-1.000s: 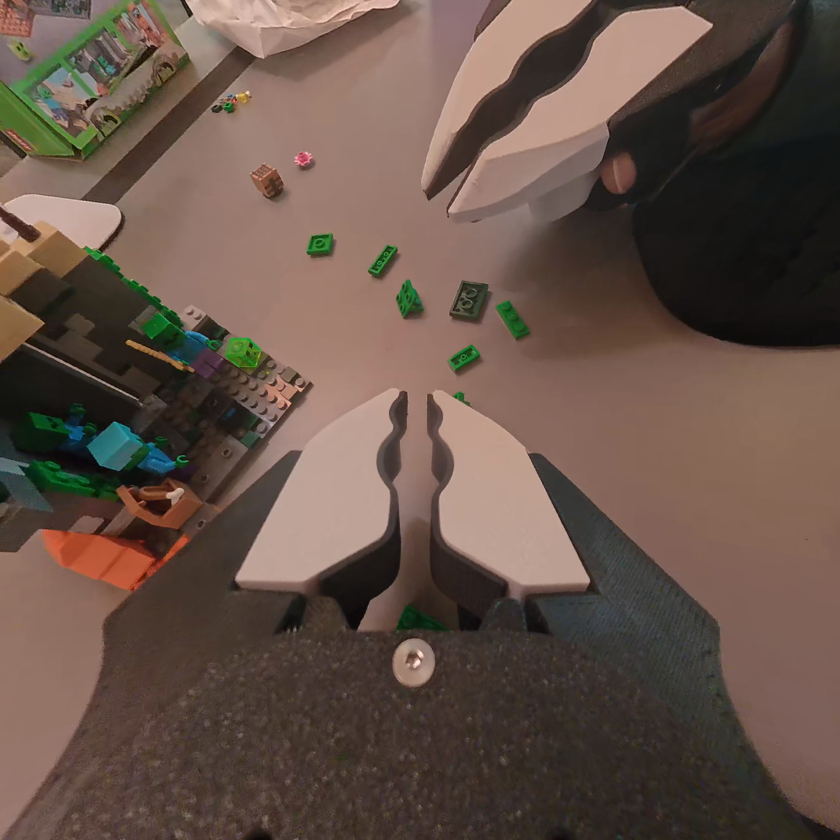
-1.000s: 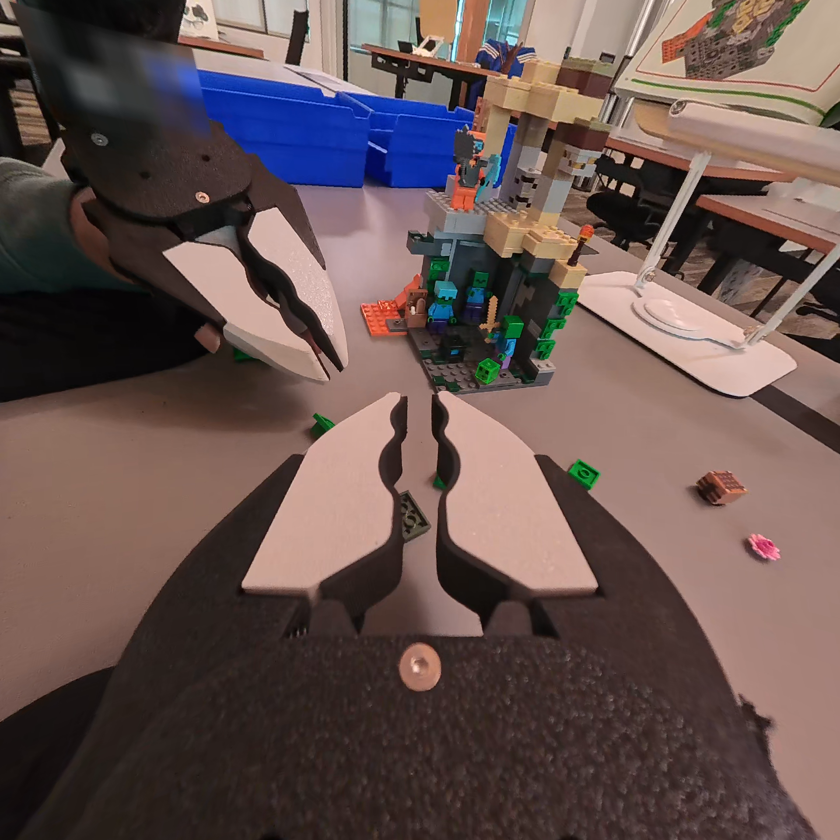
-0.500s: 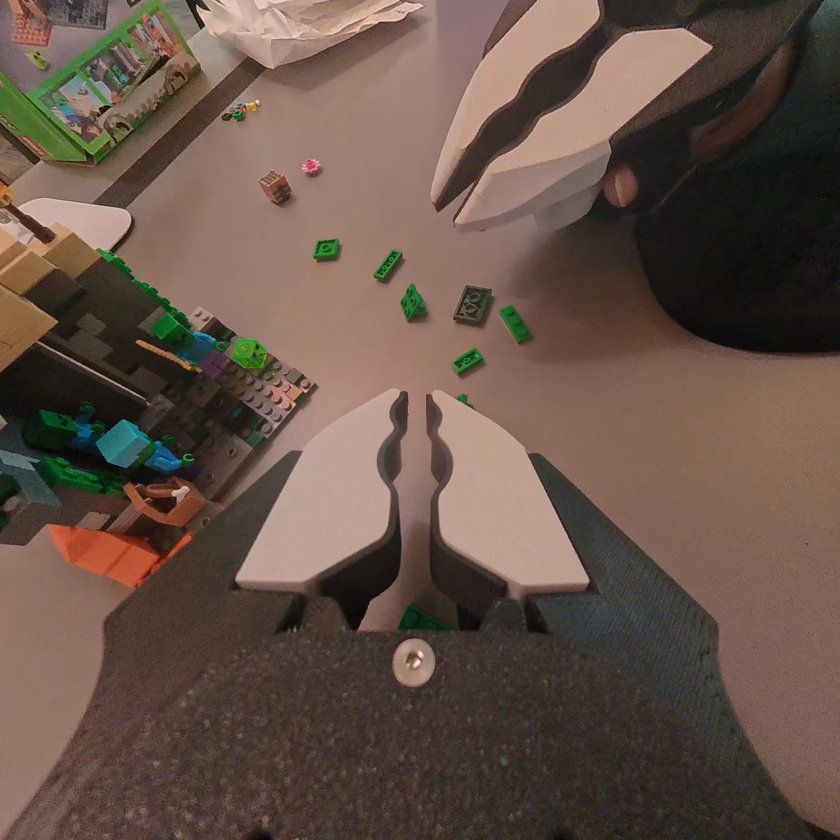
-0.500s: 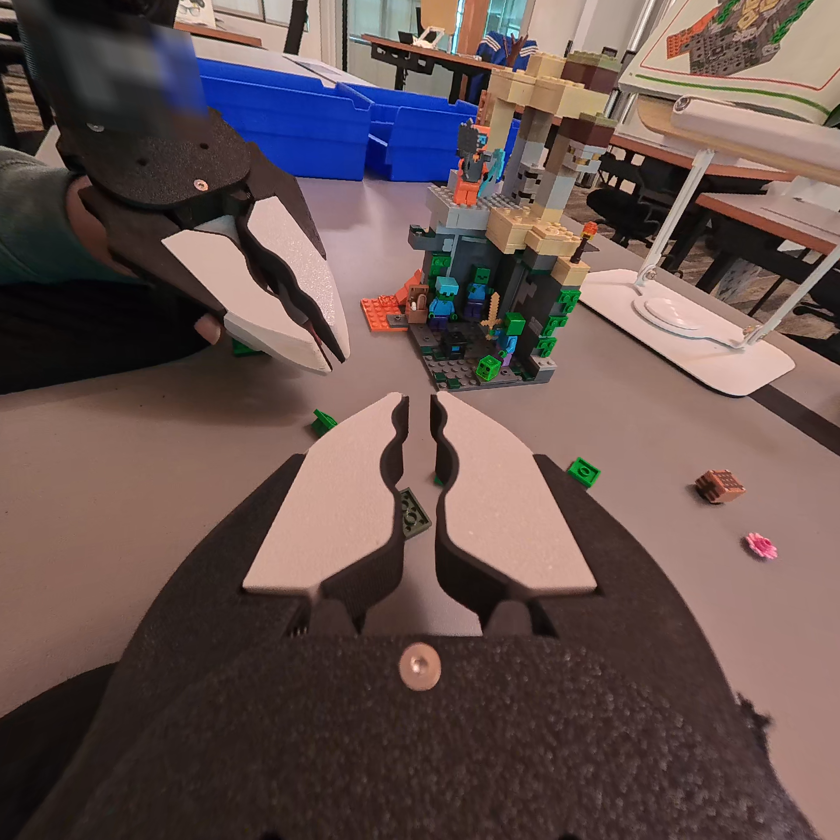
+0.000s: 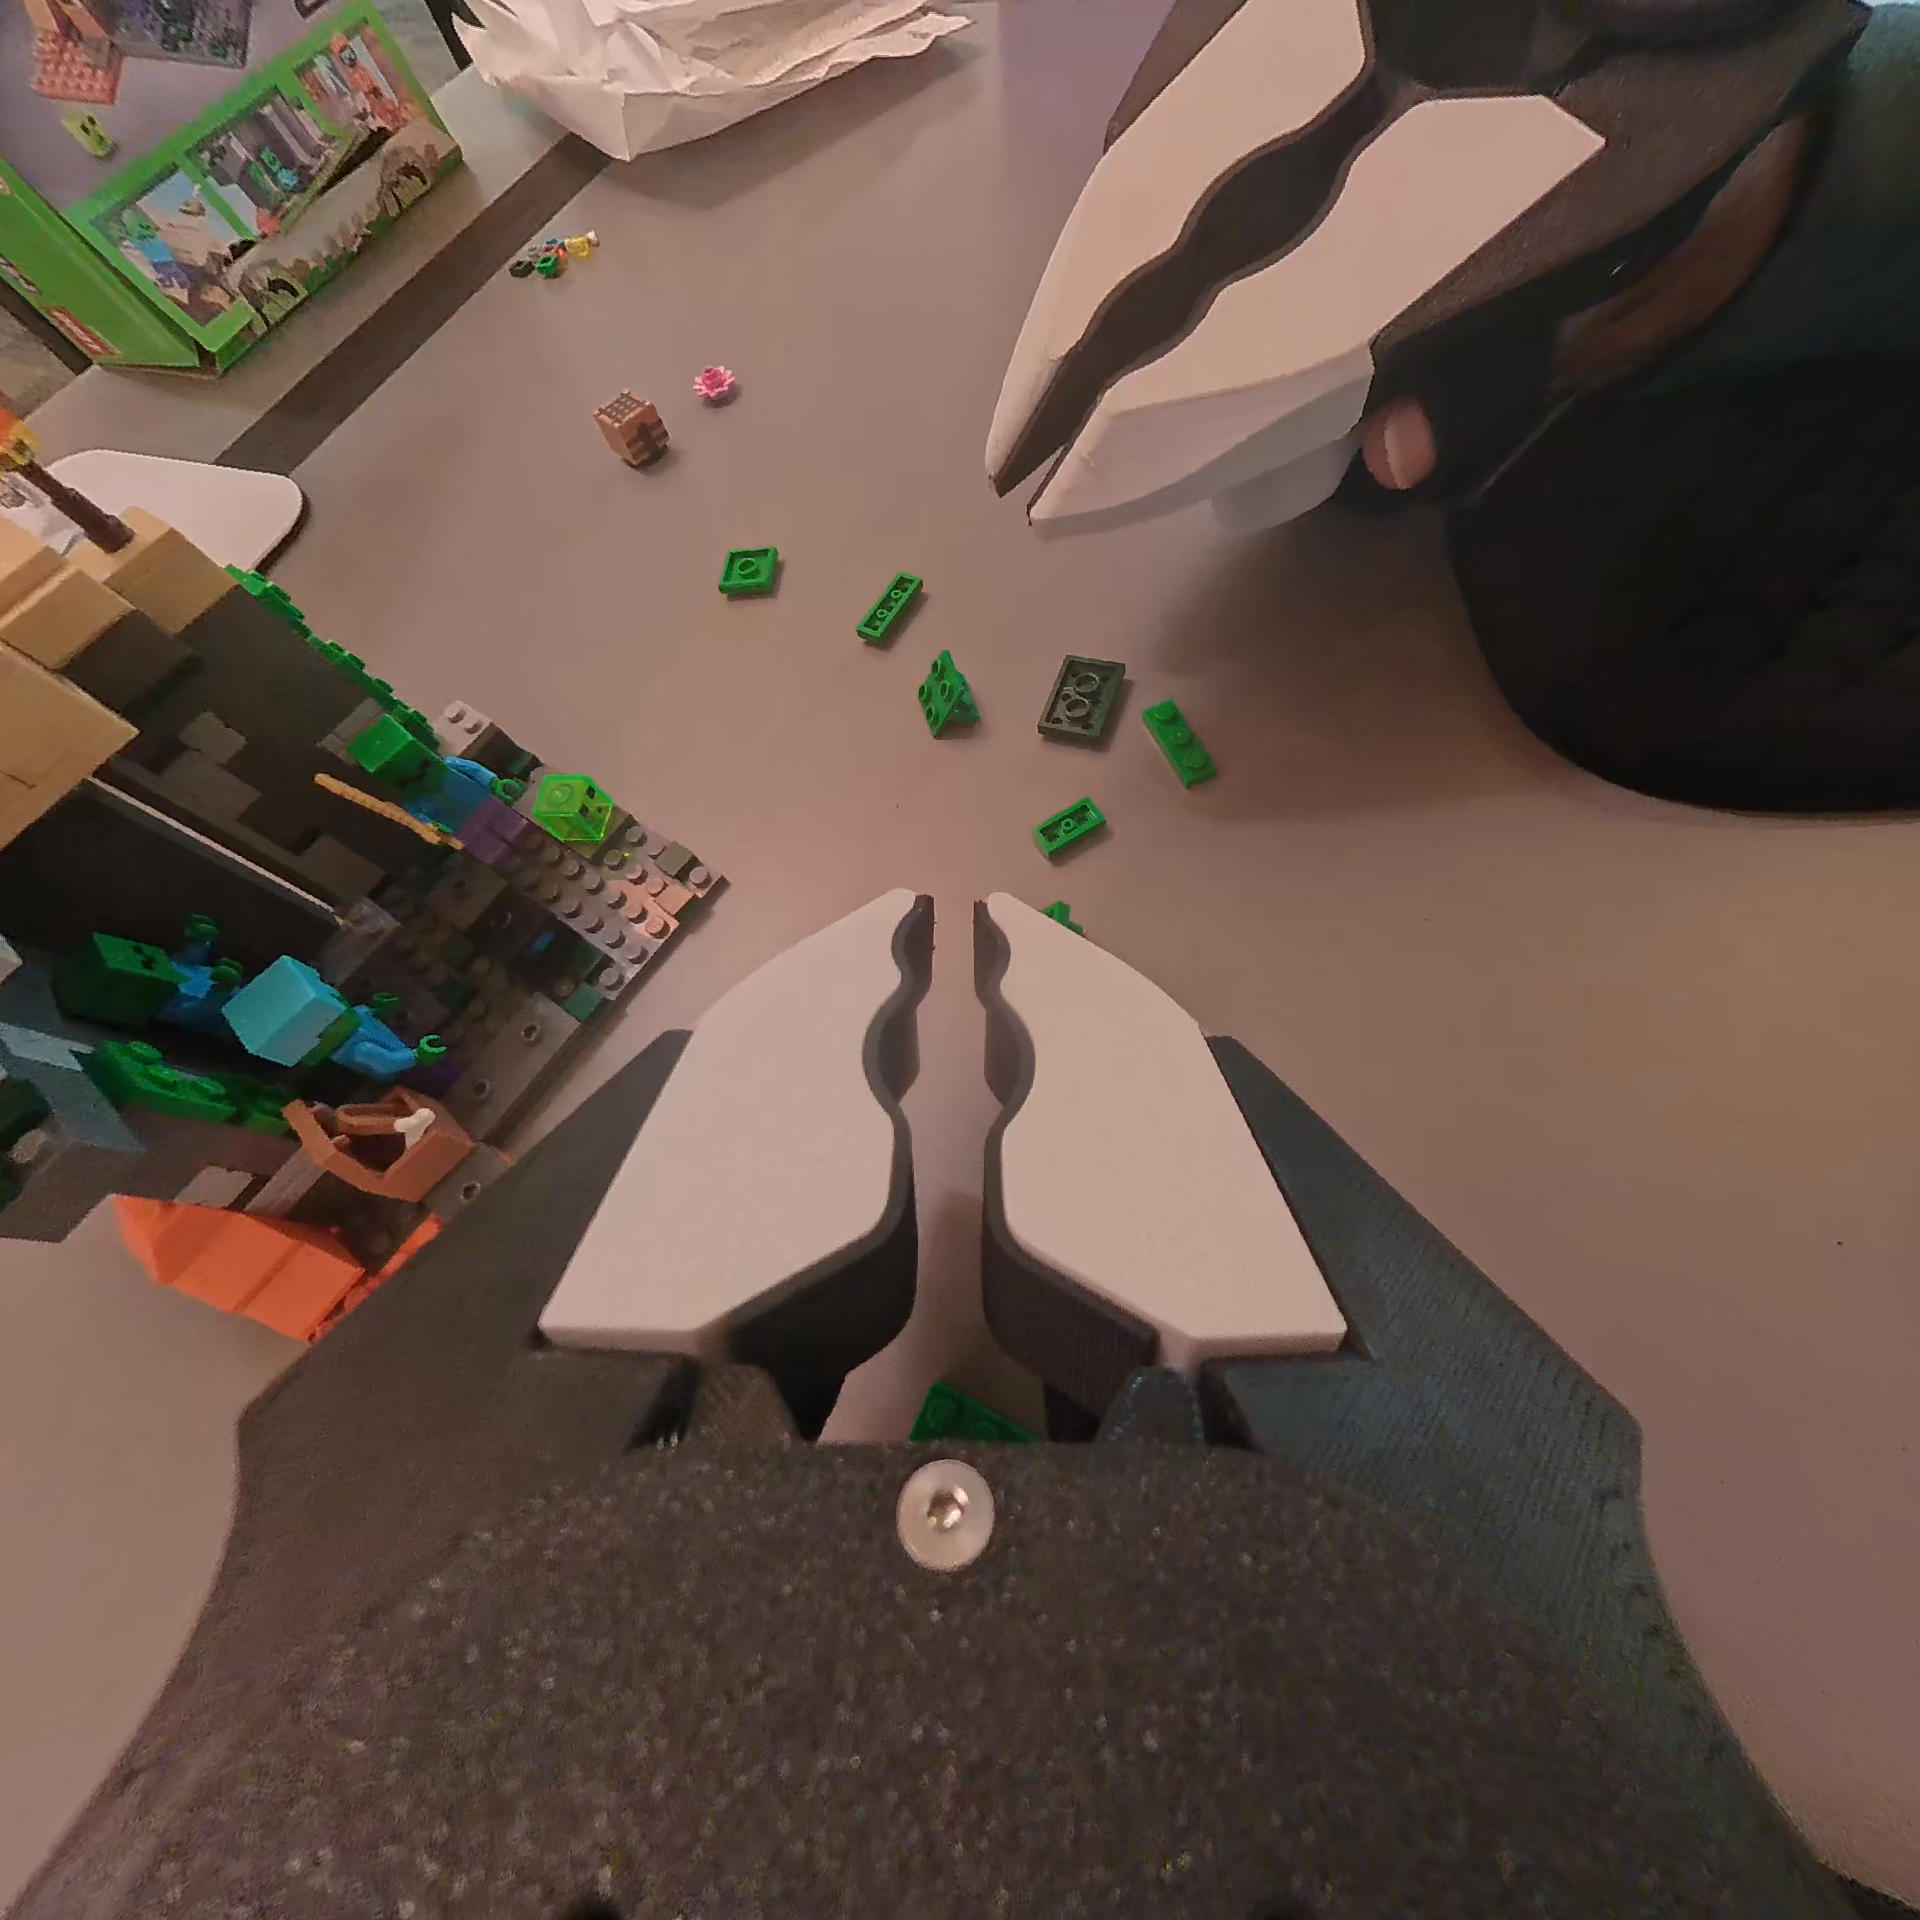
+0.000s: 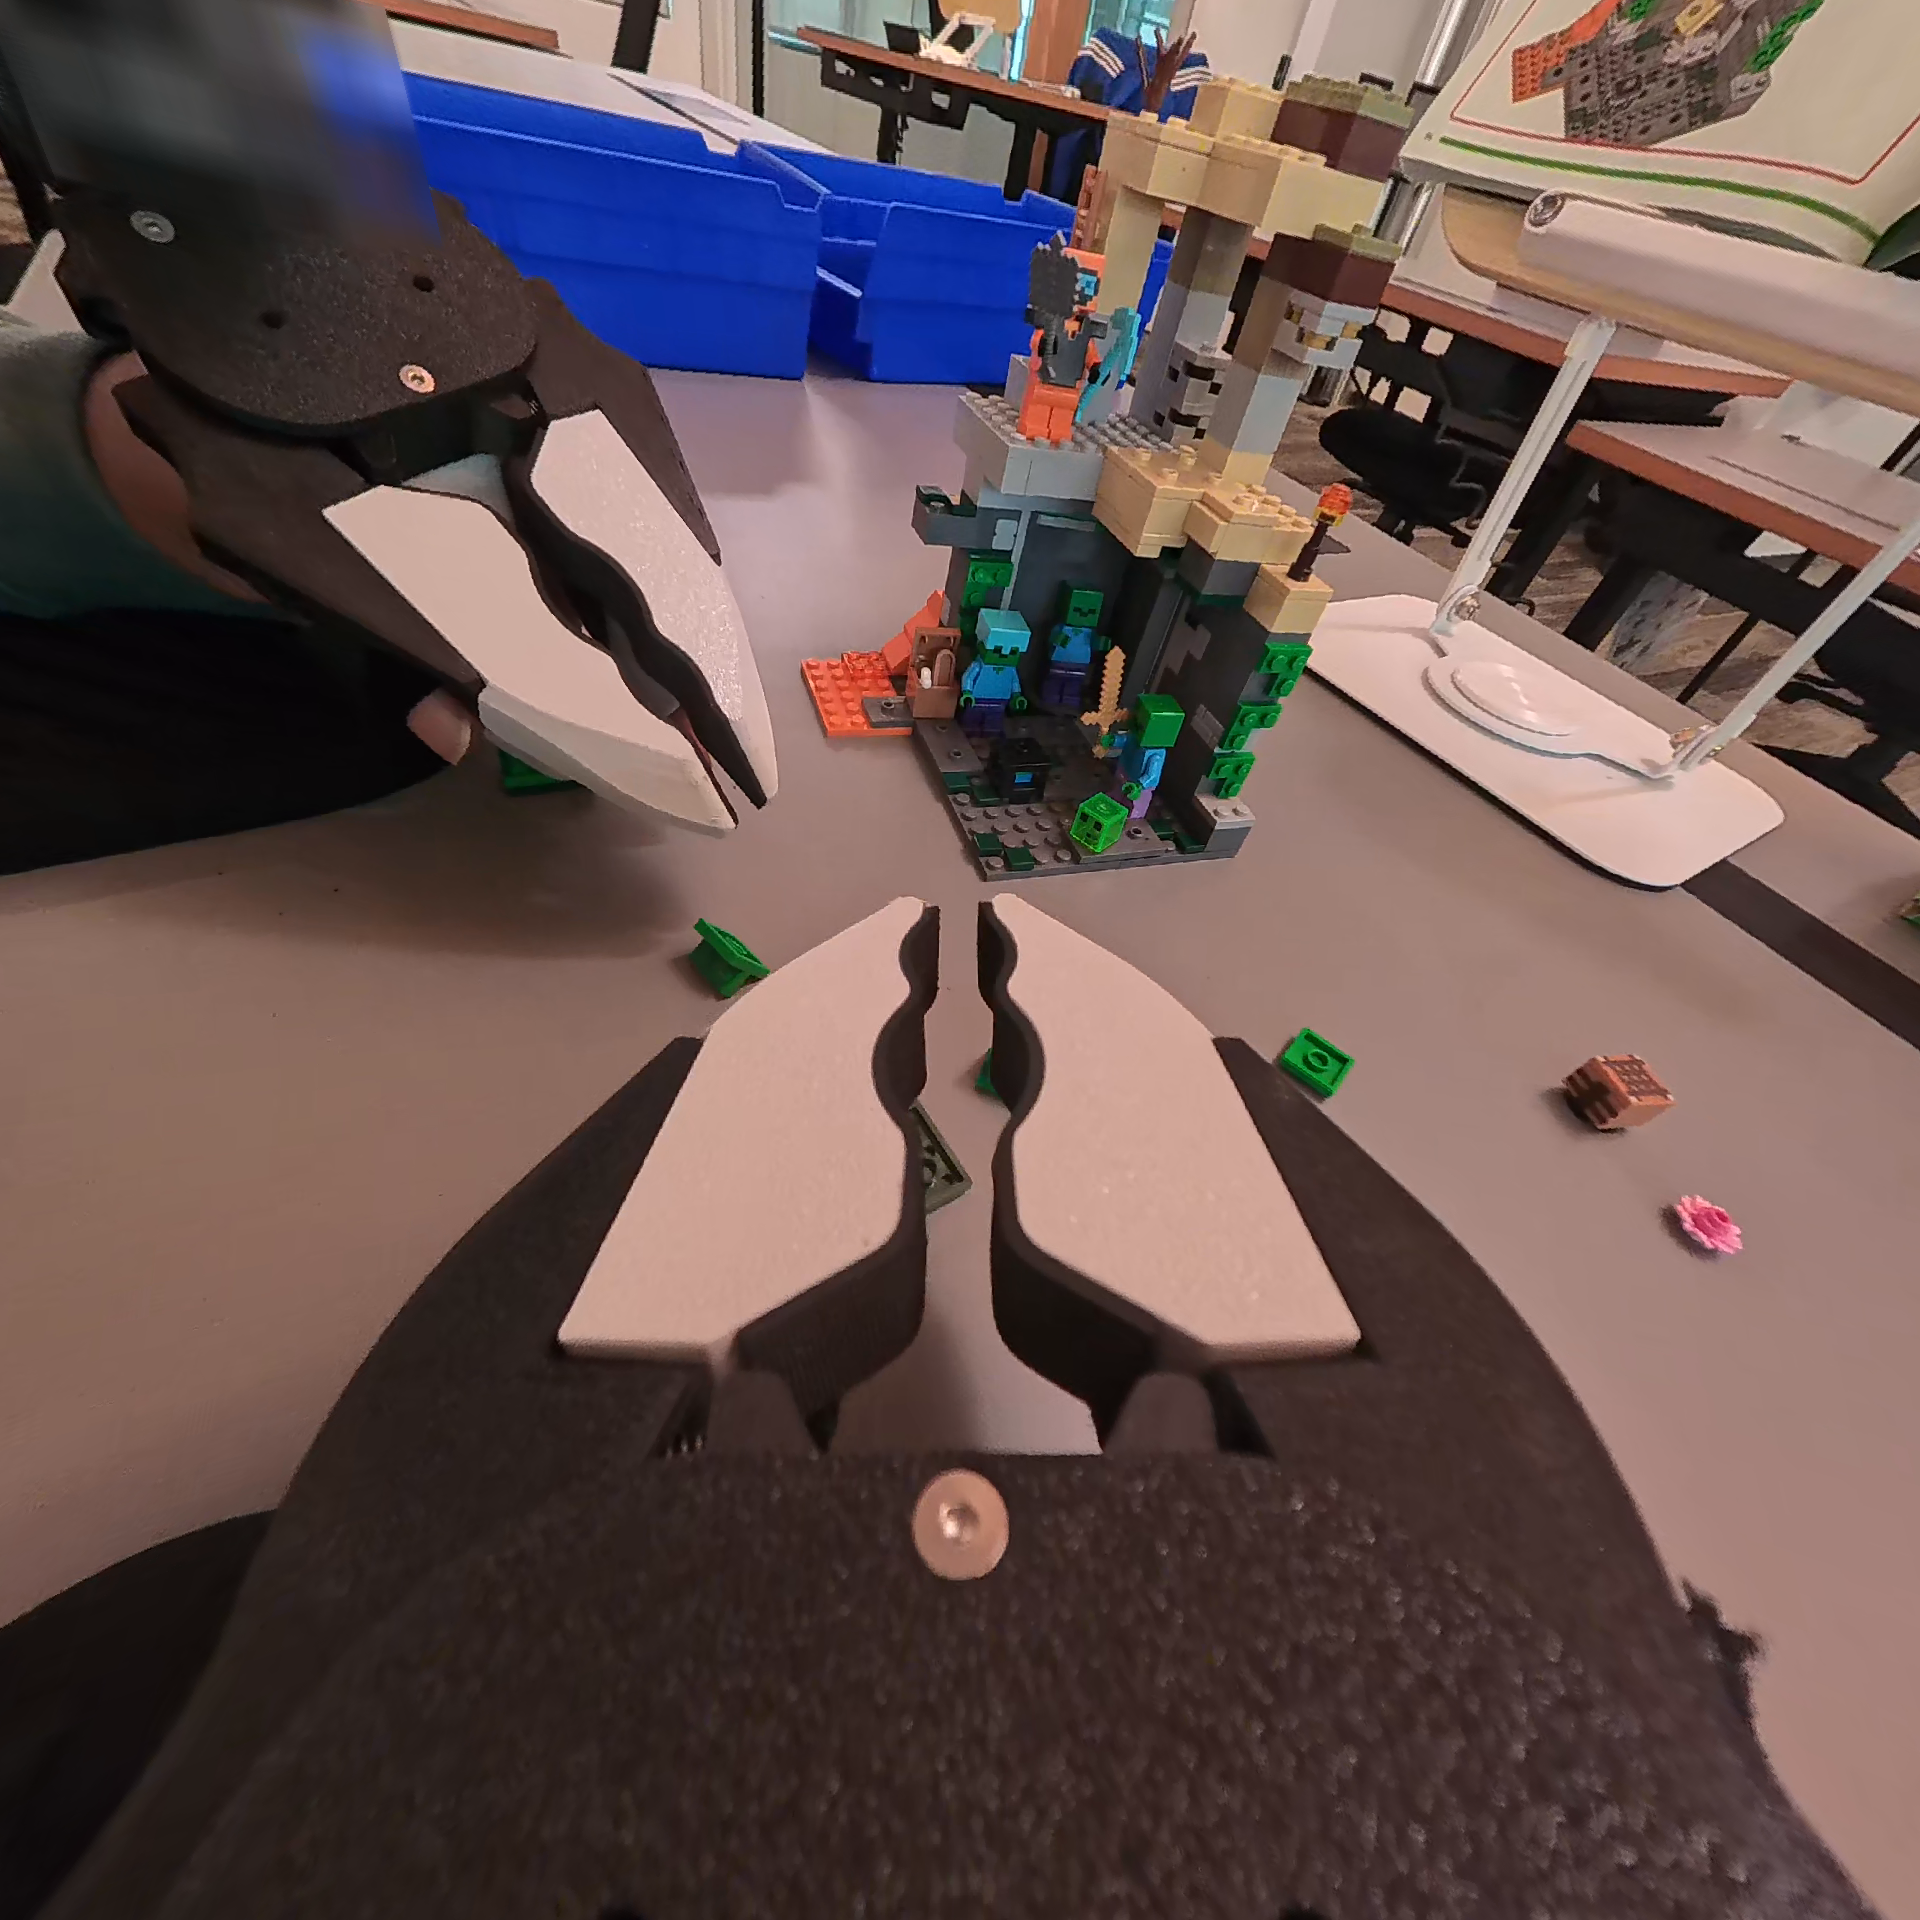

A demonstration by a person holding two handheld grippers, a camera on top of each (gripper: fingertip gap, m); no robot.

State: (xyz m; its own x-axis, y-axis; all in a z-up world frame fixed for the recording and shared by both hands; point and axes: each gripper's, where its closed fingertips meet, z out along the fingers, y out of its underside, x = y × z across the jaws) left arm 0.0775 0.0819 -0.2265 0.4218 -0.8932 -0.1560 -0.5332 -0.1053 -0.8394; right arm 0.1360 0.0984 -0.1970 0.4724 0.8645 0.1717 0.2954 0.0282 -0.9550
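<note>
Grey worktop [image 5: 1351, 1039] is strewn with loose green plates [image 5: 890, 609] at the centre of the left wrist view; none is gripped, and a built brick model [image 6: 1122, 582] is seen standing at upper centre of the right wrist view; the left gripper [image 5: 953, 914] is held with fingers nearly pressed together, a slim gap left, nothing pinched; the right gripper [image 6: 958, 920] is likewise nearly closed and empty, poised above a dark green plate [image 5: 1082, 698]; a brown block [image 6: 1617, 1091] and pink flower [image 6: 1707, 1224] are seen lying apart at right.
</note>
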